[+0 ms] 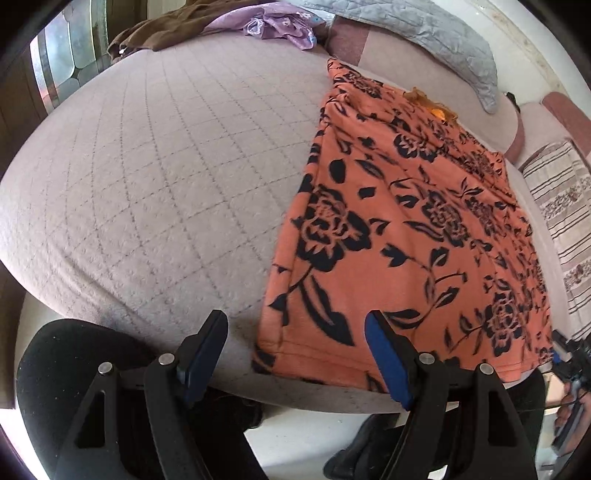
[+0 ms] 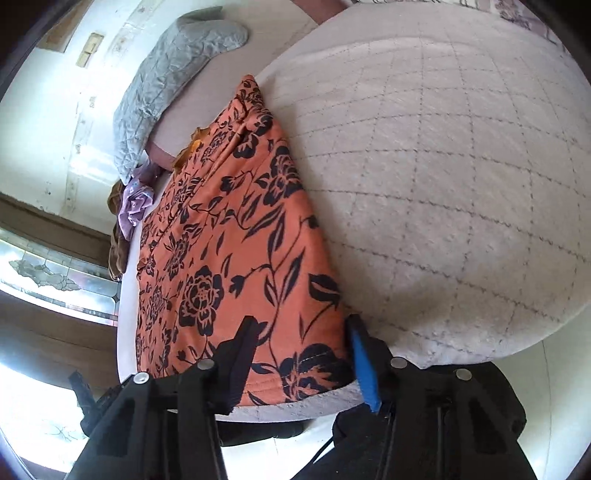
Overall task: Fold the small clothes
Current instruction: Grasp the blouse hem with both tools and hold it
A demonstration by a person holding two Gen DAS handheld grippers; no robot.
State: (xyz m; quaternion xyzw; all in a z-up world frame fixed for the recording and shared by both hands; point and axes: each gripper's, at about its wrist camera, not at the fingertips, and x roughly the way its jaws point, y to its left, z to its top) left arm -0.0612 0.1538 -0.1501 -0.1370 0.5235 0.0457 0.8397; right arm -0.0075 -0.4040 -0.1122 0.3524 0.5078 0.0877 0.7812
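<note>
An orange garment with a black flower print [image 1: 406,229] lies spread flat on the quilted bed, its hem at the near edge. It also shows in the right wrist view [image 2: 229,243]. My left gripper [image 1: 295,332] is open above the hem's left corner, holding nothing. My right gripper [image 2: 301,332] is open with its jaws on either side of the hem's near corner, not closed on it. The right gripper also shows at the far right edge of the left wrist view [image 1: 570,360].
The grey-lilac quilted bedspread [image 1: 155,177] covers the bed. A grey quilted pillow [image 1: 436,40] lies at the head. Brown and lilac clothes [image 1: 221,26] are piled at the far side. A striped cloth [image 1: 561,206] lies to the right. White floor lies below the bed edge.
</note>
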